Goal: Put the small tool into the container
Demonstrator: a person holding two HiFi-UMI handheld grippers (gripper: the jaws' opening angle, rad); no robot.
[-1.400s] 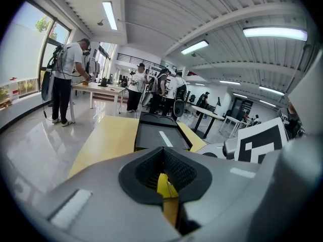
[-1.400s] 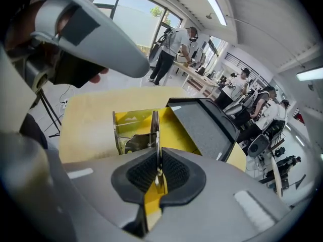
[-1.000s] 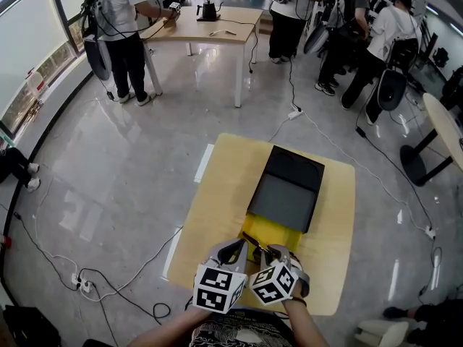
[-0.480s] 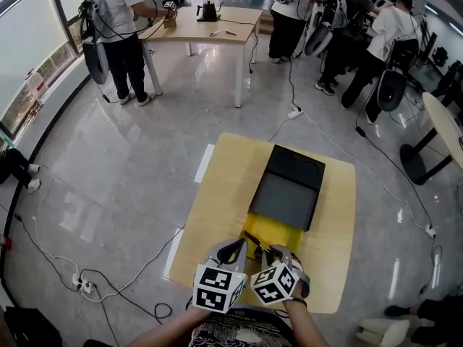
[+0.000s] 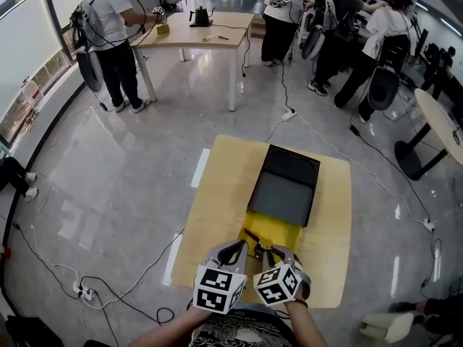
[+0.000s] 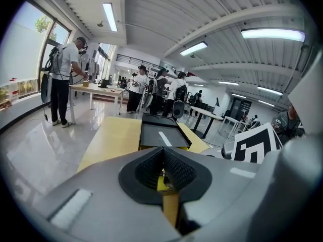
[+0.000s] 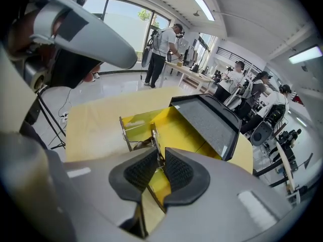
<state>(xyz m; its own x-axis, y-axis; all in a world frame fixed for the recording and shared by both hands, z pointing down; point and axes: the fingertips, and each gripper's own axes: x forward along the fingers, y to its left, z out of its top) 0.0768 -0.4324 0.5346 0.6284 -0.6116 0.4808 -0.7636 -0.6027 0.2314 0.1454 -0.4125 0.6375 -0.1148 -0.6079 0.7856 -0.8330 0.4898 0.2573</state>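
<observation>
An open yellow container [image 5: 278,226] with a black lid [image 5: 286,189] folded back lies on the yellow table [image 5: 217,201]. A thin dark metal tool [image 5: 252,237] rests at the container's near left corner and shows as a small metal piece [image 7: 137,144] in the right gripper view. My right gripper [image 5: 266,252] is shut on the container's thin yellow near wall [image 7: 155,137], which runs between its pads. Just left of it, at the same near edge, my left gripper [image 5: 239,249] is shut, its pads [image 6: 151,169] meeting, with yellow showing just beyond them.
The table's near edge [image 5: 246,295] lies right under both grippers. Cables and a power strip [image 5: 79,288] trail over the grey floor at the left. Several people stand round a far wooden table [image 5: 195,27], and a round table [image 5: 441,121] stands at the right.
Both grippers stay at the container's near edge. Only the head view has shifted slightly, and the people at the back have moved a little.
</observation>
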